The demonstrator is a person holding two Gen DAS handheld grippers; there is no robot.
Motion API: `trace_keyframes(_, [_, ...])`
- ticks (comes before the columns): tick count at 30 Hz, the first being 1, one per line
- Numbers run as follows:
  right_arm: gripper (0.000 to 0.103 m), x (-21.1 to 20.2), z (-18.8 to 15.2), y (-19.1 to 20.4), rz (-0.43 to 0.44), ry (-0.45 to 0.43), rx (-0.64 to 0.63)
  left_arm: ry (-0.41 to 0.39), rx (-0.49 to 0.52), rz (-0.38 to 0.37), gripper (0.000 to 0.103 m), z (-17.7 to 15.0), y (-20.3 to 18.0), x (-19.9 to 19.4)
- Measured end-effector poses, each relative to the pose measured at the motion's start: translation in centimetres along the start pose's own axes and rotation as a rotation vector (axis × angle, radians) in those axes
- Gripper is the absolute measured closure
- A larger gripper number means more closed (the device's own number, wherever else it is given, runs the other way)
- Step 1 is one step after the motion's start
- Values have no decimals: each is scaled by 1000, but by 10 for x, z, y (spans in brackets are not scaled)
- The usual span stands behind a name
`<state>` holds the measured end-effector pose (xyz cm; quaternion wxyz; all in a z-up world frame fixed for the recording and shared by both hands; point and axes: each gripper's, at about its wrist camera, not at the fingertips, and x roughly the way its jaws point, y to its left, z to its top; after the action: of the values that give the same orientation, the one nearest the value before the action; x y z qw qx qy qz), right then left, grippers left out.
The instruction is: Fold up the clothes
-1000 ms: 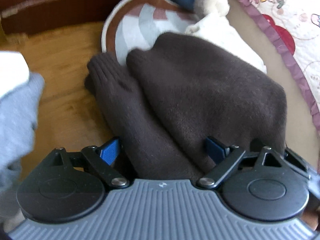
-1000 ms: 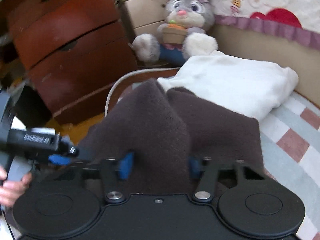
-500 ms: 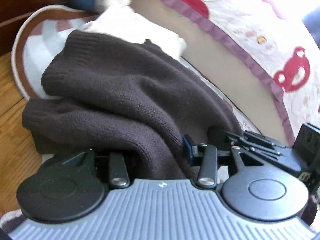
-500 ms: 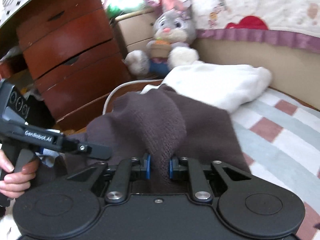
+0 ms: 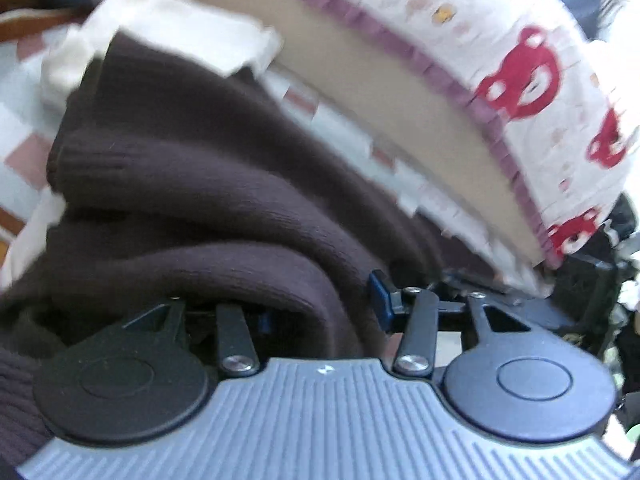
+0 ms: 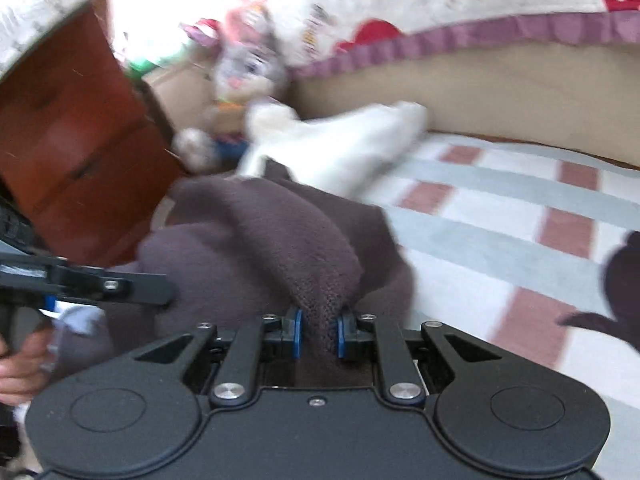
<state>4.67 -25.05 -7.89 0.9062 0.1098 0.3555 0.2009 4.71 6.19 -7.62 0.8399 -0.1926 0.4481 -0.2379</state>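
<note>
Garment: a dark brown knit sweater [image 6: 260,240] lay bunched on the checked rug [image 6: 500,216], its near edge lifted off the rug by both grippers.
Right grip: the right gripper [image 6: 318,338] had its jaws clamped on a thick ridge of the knit, blue pads pressing from both sides.
Left grip: a roll of the sweater [image 5: 192,184] ran between the jaws of the left gripper [image 5: 320,306]; they were opening slightly, and the right pad [image 5: 379,294] stood just clear of the cloth, so the hold looked loose. The left pad was mostly hidden under the fold.
Reason for hold: two points along one edge were probably gripped so the edge could be carried across as a straight fold line.
Left tool from the right: the left gripper [image 6: 132,286] reached in at the near left, a hand [image 6: 16,364] behind it.
Beyond the sweater: a white garment [image 6: 344,148] lay at its far edge, partly under it.
Farther: a plush rabbit [image 6: 244,92] sat far left by a red-brown dresser [image 6: 68,136]; a bed with a patterned quilt [image 5: 540,72] bordered the rug's far side.
Sharpness: both views were blurred.
</note>
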Motion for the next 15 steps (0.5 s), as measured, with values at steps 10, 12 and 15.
trace_keyframes(10, [62,2,-13,-16,13,16,103,-25,-17,-27,62,-4,4,13])
trace_keyframes(12, [43,7,-10,-18,74,26,114,-55,-23,-43,62,-3,4,11])
trace_keyframes(15, [64,19,0,-5,60,51,-42,-94,-55,-49,62,-1,4,6])
